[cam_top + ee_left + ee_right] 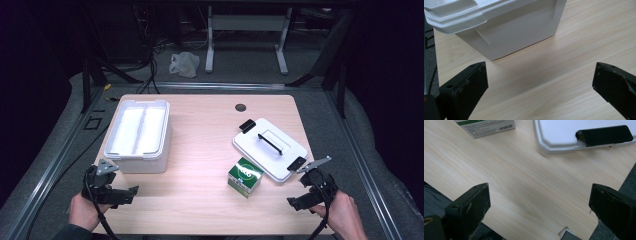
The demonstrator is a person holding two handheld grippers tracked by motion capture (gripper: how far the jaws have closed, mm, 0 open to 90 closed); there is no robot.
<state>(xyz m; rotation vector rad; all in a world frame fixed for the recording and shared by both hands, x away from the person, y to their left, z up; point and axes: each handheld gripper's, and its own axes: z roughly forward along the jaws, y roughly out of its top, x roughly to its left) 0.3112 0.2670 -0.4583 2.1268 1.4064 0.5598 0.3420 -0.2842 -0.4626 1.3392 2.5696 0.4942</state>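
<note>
White plastic bin (139, 136) set open-topped on the left half of the wooden table (200, 145), its lid (270, 148) laid flat and well apart on the right half, black handle up, latches folded at two opposite ends. Likely reason: lid taken off and parked aside to leave the bin mouth free for loading. Green-and-white carton (245, 177) standing on the table just beside the lid's near-left edge, between the two containers but closer to the lid; judged the item meant for the bin.

Left gripper (127, 194) held low at the near-left table edge, just short of the bin's near wall, jaws spread wide, nothing between them. Confirmed in the left gripper view: bare wood between the black jaws, bin corner (506, 27) ahead and apart from them.

Right gripper (298, 202) held at the near-right corner, jaws likewise wide and empty. Right gripper view: lid edge with latch (584, 137) ahead, carton corner (486, 127) at upper left, neither touched.

Both tools parked at the near edge, clear of all items. Carton nearer the right gripper, so pickup from that side judged the easier approach.
</note>
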